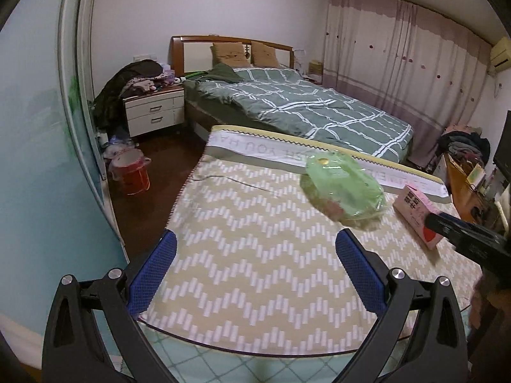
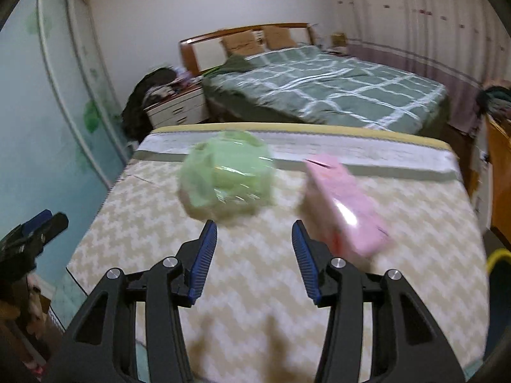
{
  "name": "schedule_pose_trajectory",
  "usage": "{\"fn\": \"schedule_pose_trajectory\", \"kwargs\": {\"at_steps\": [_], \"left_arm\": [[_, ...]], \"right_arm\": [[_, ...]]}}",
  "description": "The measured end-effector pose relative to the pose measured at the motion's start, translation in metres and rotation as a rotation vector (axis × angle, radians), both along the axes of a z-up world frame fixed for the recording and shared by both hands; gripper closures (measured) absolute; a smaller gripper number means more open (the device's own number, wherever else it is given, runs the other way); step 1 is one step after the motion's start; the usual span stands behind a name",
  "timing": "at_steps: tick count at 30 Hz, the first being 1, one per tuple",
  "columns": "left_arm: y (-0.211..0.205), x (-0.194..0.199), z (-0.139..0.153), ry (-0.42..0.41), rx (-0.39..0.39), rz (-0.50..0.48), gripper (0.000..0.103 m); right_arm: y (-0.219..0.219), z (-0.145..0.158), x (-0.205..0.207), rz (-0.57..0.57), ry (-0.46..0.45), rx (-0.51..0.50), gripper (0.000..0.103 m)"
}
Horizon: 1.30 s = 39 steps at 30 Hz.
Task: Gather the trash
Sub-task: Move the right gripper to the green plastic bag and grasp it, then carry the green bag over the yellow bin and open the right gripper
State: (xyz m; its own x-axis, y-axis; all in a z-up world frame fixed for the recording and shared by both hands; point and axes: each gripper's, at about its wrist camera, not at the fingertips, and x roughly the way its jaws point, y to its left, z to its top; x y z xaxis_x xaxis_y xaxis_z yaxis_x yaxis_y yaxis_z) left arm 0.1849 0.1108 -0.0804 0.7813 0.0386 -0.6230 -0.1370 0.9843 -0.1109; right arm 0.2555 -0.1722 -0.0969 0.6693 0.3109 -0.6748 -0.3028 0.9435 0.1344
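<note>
- A crumpled green plastic bag [image 1: 343, 188] lies on a chevron-patterned cloth [image 1: 255, 255] covering a table, sitting right of centre in the left wrist view and upper centre-left in the right wrist view [image 2: 228, 175].
- A pink carton [image 1: 418, 215] rests on the same cloth just beside the bag, toward the right edge of the left wrist frame; in the right wrist view [image 2: 346, 202] it is blurred.
- The left gripper [image 1: 255, 245] hangs over the near edge of the cloth at lower centre, its blue-padded fingers spread wide and holding nothing, well short of the bag.
- The right gripper [image 2: 254, 236] is likewise released and empty, its tips near the bag and carton, touching neither as far as the blur allows.
- A bed [image 1: 303, 105] with a green checked quilt fills the upper centre; a white nightstand [image 1: 155, 111] and a red bucket [image 1: 131, 175] stand at left.
</note>
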Motion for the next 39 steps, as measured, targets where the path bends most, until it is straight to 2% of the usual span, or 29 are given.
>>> {"fn": "schedule_pose_trajectory", "kwargs": {"at_steps": [10, 19, 22, 27, 35, 39], "left_arm": [[0.016, 0.009, -0.002, 0.018, 0.016, 0.085, 0.005], [0.016, 0.017, -0.011, 0.061, 0.027, 0.135, 0.005], [0.018, 0.018, -0.011, 0.065, 0.03, 0.145, 0.005], [0.02, 0.018, -0.011, 0.064, 0.028, 0.149, 0.005], [0.019, 0.018, -0.009, 0.063, 0.02, 0.134, 0.005], [0.017, 0.015, -0.006, 0.054, 0.018, 0.128, 0.005]], "right_arm": [[0.042, -0.027, 0.06, -0.01, 0.067, -0.093, 0.051], [0.06, -0.057, 0.084, -0.02, 0.136, -0.191, 0.049], [0.061, -0.062, 0.086, -0.024, 0.127, -0.204, 0.049], [0.061, -0.062, 0.085, -0.021, 0.127, -0.203, 0.066], [0.056, -0.063, 0.07, -0.021, 0.109, -0.211, 0.076], [0.051, -0.062, 0.055, -0.007, 0.117, -0.173, 0.079]]}}
